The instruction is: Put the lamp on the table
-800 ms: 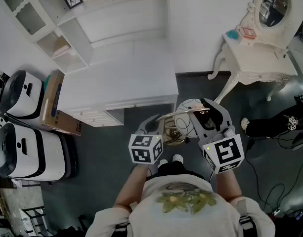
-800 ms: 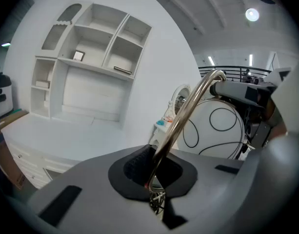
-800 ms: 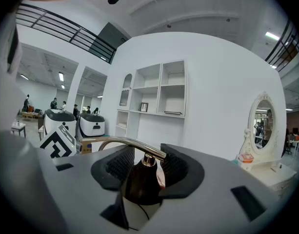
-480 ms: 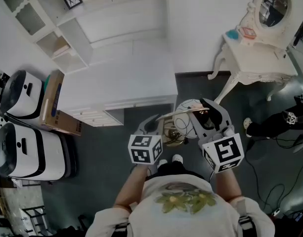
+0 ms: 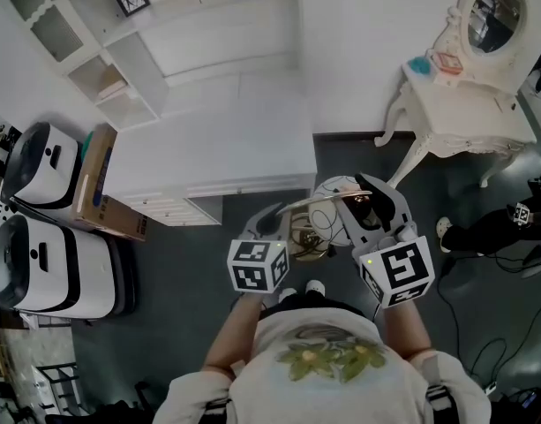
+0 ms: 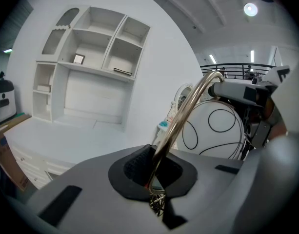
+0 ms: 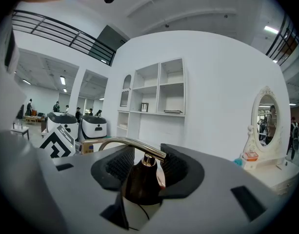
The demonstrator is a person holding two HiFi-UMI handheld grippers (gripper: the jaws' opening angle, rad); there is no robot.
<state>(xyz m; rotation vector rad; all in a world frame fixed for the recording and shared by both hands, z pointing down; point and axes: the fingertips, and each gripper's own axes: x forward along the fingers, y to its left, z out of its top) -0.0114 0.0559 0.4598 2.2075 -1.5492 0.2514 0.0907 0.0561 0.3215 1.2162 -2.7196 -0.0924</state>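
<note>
I hold the lamp in the air between both grippers, in front of my chest. Its white globe shade (image 5: 326, 207) with thin black lines hangs from a curved brass arm (image 5: 325, 200). My left gripper (image 5: 281, 230) is shut on the brass arm (image 6: 187, 112), low on its curve, and the globe (image 6: 215, 130) shows past it. My right gripper (image 5: 359, 207) is closed on the lamp's dark bronze socket cap (image 7: 141, 180), with a pad on each side of it. The white desk top (image 5: 213, 140) lies ahead of the lamp and lower.
White shelves (image 5: 93, 51) stand behind the desk. A cardboard box (image 5: 98, 188) and two white machines (image 5: 41, 237) are at the left. At the right stands a white vanity table (image 5: 469, 113) with an oval mirror (image 5: 492, 11). Cables and another person's shoe (image 5: 445, 229) lie on the dark floor.
The lamp and both grippers stay as they were. Only the view has shifted slightly, and the shoe at the right has moved a little.
</note>
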